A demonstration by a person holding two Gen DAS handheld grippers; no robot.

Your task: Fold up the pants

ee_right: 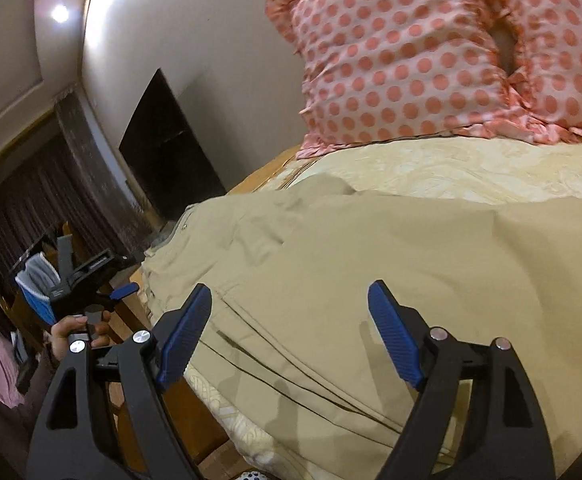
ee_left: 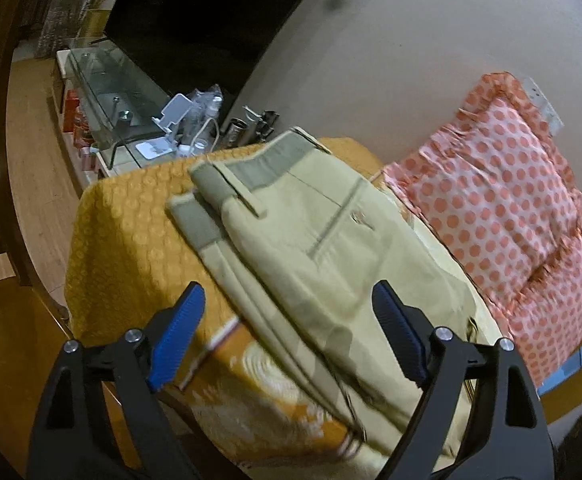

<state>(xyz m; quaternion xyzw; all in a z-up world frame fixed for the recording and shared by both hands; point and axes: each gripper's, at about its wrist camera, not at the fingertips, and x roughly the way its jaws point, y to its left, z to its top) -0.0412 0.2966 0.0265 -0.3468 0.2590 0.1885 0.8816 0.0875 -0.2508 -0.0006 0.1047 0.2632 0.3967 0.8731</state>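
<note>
khaki pants (ee_left: 323,248) flat on the bed (ee_left: 123,232) (waistband far end), left claw (ee_left: 289,336) and right claw (ee_right: 291,336) both agape, empty

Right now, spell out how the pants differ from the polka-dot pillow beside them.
The pants are plain khaki; the pillow is pale pink with coral dots. The pants lie flat on the yellow bedspread, while the pillow leans up against the wall. The pants have a waistband and belt loops; the pillow has a ruffled edge. Both are soft fabric on the same bed, and neither open gripper holds either.
</note>
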